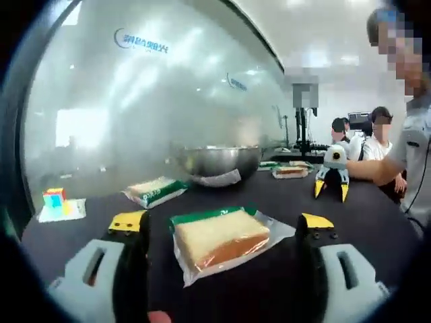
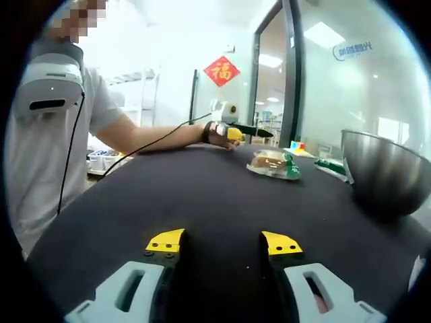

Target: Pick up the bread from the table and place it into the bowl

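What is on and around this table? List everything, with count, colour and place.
bread: one nearest, pale slices in clear wrap with green edge, between the left gripper's jaws; at least two more wrapped packs farther off, by the bowl
bowl: one, shiny steel, on the table behind the bread
cube: one, multicoloured, on white paper at the table's far left in the left gripper view
table: one, black top
glass wall: frosted, blue logo, behind the table
red sign: one, on the wall
left gripper: grey, yellow tips, open around the bread
right gripper: same colours, open over bare table

Glossy metal bowl, clear plastic-wrapped bread, matt black table.
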Action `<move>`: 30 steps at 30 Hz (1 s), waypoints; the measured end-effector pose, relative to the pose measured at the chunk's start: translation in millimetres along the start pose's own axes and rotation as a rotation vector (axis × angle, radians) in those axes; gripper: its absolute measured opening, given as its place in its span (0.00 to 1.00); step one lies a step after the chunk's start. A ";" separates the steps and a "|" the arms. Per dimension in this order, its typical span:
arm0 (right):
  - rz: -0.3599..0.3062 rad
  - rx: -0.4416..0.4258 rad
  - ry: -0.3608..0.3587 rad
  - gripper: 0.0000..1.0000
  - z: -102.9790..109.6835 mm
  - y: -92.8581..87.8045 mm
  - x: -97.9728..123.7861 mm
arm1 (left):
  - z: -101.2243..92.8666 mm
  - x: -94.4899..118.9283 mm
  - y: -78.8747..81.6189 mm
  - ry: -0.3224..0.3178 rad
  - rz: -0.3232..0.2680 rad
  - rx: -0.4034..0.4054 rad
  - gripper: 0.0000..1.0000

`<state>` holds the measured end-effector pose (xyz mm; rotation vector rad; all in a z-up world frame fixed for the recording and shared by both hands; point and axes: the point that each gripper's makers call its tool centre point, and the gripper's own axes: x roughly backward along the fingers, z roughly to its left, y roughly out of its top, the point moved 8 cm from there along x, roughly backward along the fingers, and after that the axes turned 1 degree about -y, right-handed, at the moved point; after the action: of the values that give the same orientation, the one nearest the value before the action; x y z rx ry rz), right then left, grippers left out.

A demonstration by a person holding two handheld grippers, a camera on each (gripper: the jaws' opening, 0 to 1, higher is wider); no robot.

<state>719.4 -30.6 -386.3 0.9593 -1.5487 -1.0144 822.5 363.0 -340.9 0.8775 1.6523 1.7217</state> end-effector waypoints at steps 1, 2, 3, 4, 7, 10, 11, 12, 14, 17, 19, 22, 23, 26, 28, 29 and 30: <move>0.000 -0.001 0.000 0.40 -0.1 -0.1 0.0 | 1.0 -0.8 -5.9 0.002 0.046 -0.011 0.81; 0.000 -0.003 0.000 0.40 -0.2 -0.2 0.0 | -0.4 -2.7 -10.9 -0.005 0.084 -0.014 0.80; 0.000 -0.004 0.000 0.40 0.1 -0.2 0.1 | -1.2 -4.5 -13.0 -0.013 0.097 -0.022 0.81; 0.000 -0.005 -0.001 0.40 0.2 -0.1 0.0 | -1.4 -6.2 -13.7 -0.013 0.097 -0.030 0.81; 0.001 -0.008 -0.002 0.40 0.8 0.0 -0.1 | 6.4 -5.8 -18.8 -0.022 0.088 0.009 0.75; 0.001 -0.008 -0.002 0.40 0.7 0.0 -0.2 | 11.7 -2.8 -28.5 0.001 0.156 0.034 0.57; 0.001 -0.008 -0.002 0.40 0.6 -0.1 -0.2 | 13.4 -4.2 -29.0 0.024 0.156 0.014 0.49; 0.001 -0.008 -0.002 0.40 0.6 -0.1 -0.4 | 12.6 -4.1 -31.0 0.032 0.184 0.014 0.43; 0.001 -0.007 -0.003 0.40 0.6 -0.1 -0.4 | 11.5 -4.2 -32.4 0.034 0.203 0.009 0.18; 0.001 -0.004 -0.004 0.40 0.8 -0.1 -0.1 | 10.7 -2.4 -32.5 0.039 0.206 0.007 0.16; 0.001 -0.005 -0.003 0.40 0.6 -0.4 -0.1 | 11.2 -1.1 -32.1 0.041 0.209 0.010 0.15; 0.001 -0.007 -0.002 0.40 0.6 -0.4 -0.1 | 3.2 -1.9 -30.2 0.001 0.221 0.006 0.10; 0.001 -0.007 -0.002 0.40 1.0 -0.3 -0.1 | -2.8 -3.7 -29.7 -0.037 0.222 0.016 0.07; -0.001 -0.007 -0.001 0.40 1.1 -0.3 0.0 | -14.4 -12.4 -29.7 -0.078 0.238 -0.020 0.03; 0.000 -0.007 -0.002 0.40 1.3 -0.2 0.0 | -21.4 -18.4 -29.1 -0.110 0.244 -0.024 0.02; 0.000 -0.006 -0.002 0.40 1.5 0.0 -0.1 | -25.6 -21.2 -28.9 -0.124 0.248 -0.031 0.01; 0.000 -0.005 -0.003 0.40 1.7 0.2 0.0 | -30.8 -24.5 -28.6 -0.141 0.252 -0.031 0.01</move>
<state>717.7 -30.3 -386.3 0.9546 -1.5478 -1.0193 812.2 326.4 -371.2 1.2059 1.4688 1.7979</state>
